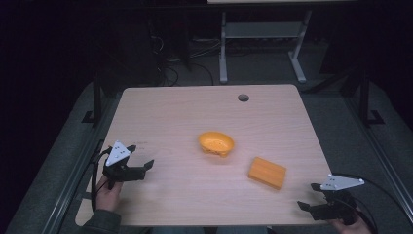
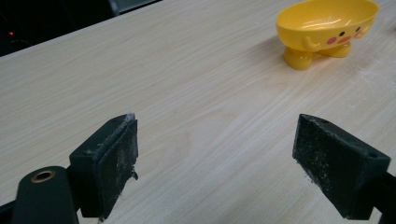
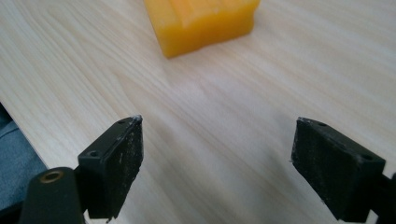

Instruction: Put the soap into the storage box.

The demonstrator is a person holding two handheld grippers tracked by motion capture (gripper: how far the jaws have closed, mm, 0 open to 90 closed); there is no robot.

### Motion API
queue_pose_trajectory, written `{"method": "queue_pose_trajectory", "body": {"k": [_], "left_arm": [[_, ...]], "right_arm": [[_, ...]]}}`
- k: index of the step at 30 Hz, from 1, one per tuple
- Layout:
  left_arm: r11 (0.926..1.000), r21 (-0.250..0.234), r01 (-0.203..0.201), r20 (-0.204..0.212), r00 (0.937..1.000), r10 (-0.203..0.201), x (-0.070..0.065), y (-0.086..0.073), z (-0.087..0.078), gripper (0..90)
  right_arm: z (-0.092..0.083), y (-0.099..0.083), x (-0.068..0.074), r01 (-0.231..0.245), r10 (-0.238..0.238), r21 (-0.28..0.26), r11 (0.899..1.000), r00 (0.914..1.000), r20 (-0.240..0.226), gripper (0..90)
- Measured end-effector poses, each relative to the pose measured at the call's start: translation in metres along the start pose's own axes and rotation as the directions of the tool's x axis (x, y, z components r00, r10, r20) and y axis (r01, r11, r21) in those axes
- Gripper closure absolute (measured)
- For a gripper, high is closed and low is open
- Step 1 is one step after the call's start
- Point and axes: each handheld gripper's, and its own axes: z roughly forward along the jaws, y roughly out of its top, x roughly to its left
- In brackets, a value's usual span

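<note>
A yellow dish (image 1: 216,144) on little feet, with a face on its side, stands at the table's middle. It appears again in the left gripper view (image 2: 327,28), far ahead and to the right of the jaws. An orange block (image 1: 267,172) lies flat to the dish's right and nearer to me, and its near end (image 3: 205,21) is just ahead in the right gripper view. My left gripper (image 1: 141,157) (image 2: 215,158) is open over bare wood at the table's left. My right gripper (image 1: 309,196) (image 3: 217,163) is open near the front right corner, short of the block, holding nothing.
A round cable hole (image 1: 243,97) sits near the table's far edge. Beyond the table, a white desk frame (image 1: 223,48) stands on a dark floor. The table's front edge (image 1: 204,225) runs close under both hands.
</note>
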Motion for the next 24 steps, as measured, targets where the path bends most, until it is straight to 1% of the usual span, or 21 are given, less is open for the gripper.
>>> {"method": "queue_pose_trajectory", "body": {"k": [2, 4, 5, 7, 9, 11, 13, 16, 21, 24], "left_arm": [[1.0000, 0.000, 0.000, 0.000, 1.0000, 0.000, 0.001, 0.000, 0.000, 13.4], [1.0000, -0.001, 0.000, 0.003, 1.0000, 0.000, 0.000, 0.000, 0.000, 13.4], [1.0000, 0.000, -0.005, 0.002, 1.0000, 0.005, 0.000, 0.000, 0.000, 13.4], [1.0000, -0.002, -0.007, 0.006, 1.0000, 0.007, -0.001, 0.001, 0.000, 13.4], [0.9999, -0.001, -0.010, 0.006, 0.9999, 0.010, -0.001, 0.001, 0.000, 13.4], [1.0000, -0.002, -0.005, 0.008, 0.9999, 0.005, -0.001, 0.001, 0.000, 13.4], [1.0000, -0.002, -0.002, 0.006, 1.0000, 0.002, -0.001, 0.001, 0.000, 13.4], [1.0000, -0.001, -0.003, 0.009, 1.0000, 0.003, 0.000, 0.001, -0.001, 13.4], [1.0000, -0.004, -0.003, 0.008, 1.0000, 0.003, 0.000, 0.001, -0.001, 13.4], [1.0000, -0.008, -0.001, 0.009, 1.0000, 0.001, 0.000, 0.001, -0.001, 13.4]], "right_arm": [[-0.001, 0.004, 0.002, 0.003, -0.002, 0.005, 1.000, 1.0000, -0.004, 15.4], [-0.001, 0.010, 0.002, 0.019, -0.019, 0.007, 1.000, 0.9998, -0.009, 14.7], [0.000, 0.012, 0.002, 0.014, -0.014, 0.013, 1.000, 0.9998, -0.012, 14.3], [0.002, 0.017, 0.001, 0.027, -0.027, 0.037, 0.999, 0.9995, -0.018, 14.4], [0.006, 0.021, 0.000, 0.045, -0.044, 0.064, 0.997, 0.9990, -0.009, 14.3], [0.009, 0.026, -0.001, 0.047, -0.045, 0.069, 0.997, 0.9986, -0.026, 14.4], [0.012, 0.031, -0.001, 0.054, -0.052, 0.079, 0.995, 0.9982, -0.029, 14.4], [0.014, 0.042, 0.000, 0.068, -0.064, 0.093, 0.993, 0.9970, -0.042, 14.4], [0.016, 0.063, 0.000, 0.113, -0.108, 0.119, 0.986, 0.9929, -0.050, 14.4], [0.018, 0.072, 0.000, 0.123, -0.116, 0.124, 0.985, 0.9916, -0.057, 14.3]]}}
